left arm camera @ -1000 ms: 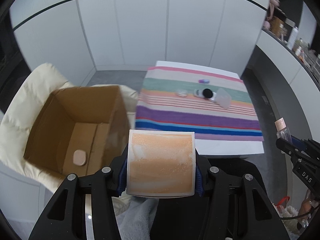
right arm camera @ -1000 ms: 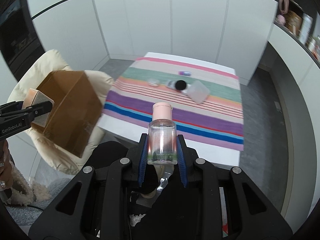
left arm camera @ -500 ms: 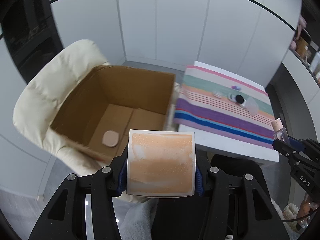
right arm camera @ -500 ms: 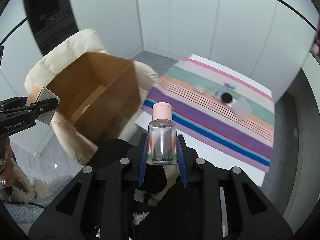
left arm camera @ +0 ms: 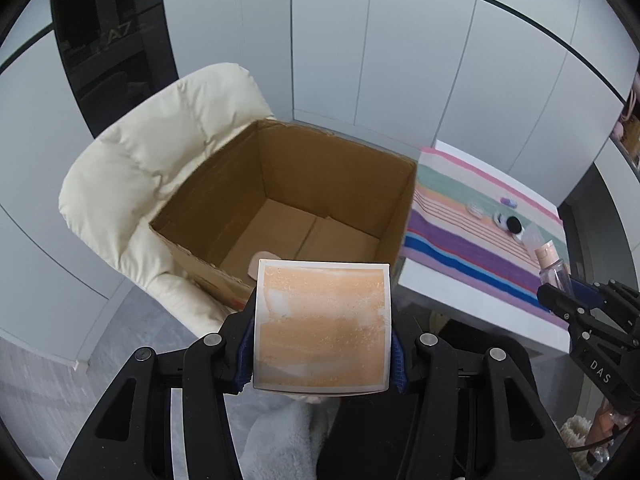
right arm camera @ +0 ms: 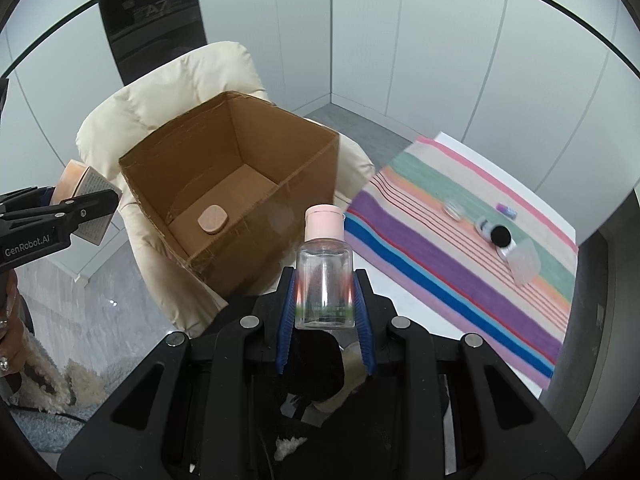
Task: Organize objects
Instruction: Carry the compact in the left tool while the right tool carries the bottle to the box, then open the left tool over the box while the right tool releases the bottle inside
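I saw plain brown corrugated cardboard in the box, matt and a little scuffed inside. It sat on a chair of cream quilted cloth, soft and faintly sheeny. My left tongs pinched a square orange packet with a glossy, speckled face; my right tongs gripped a clear, smooth plastic bottle with a matt pink cap. At two o'clock the surface was smooth white under a woven striped cloth. Both tongs looked like matt black plastic with ribbed blue pads.
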The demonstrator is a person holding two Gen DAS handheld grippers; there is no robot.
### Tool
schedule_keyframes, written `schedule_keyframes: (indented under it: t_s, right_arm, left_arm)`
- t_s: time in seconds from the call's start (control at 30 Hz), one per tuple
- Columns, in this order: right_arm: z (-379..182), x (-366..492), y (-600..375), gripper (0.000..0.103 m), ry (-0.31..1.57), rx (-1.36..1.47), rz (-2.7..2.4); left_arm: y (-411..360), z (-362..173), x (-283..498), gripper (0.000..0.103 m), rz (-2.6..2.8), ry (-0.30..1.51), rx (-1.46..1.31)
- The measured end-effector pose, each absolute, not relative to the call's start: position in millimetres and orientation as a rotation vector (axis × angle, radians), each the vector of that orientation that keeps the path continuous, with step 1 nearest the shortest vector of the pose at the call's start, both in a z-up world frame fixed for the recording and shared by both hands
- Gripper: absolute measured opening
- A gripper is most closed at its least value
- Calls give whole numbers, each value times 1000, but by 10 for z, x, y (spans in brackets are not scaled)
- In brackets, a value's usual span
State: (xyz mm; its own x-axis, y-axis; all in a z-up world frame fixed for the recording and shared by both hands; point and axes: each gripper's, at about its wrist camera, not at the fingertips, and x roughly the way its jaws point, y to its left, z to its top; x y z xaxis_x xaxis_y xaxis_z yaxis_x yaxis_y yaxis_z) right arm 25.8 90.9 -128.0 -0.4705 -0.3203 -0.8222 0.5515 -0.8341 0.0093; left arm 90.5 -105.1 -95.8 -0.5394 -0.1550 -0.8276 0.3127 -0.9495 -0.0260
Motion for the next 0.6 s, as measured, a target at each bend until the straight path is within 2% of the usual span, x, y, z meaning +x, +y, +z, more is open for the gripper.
schedule_keyframes:
  t_s: [0.6]
  right_arm:
    - [-1536, -378, -111, 29, 486, 1158, -2168]
  left_arm:
    - [-1635, -1427, 253, 53, -2360, 274, 1336]
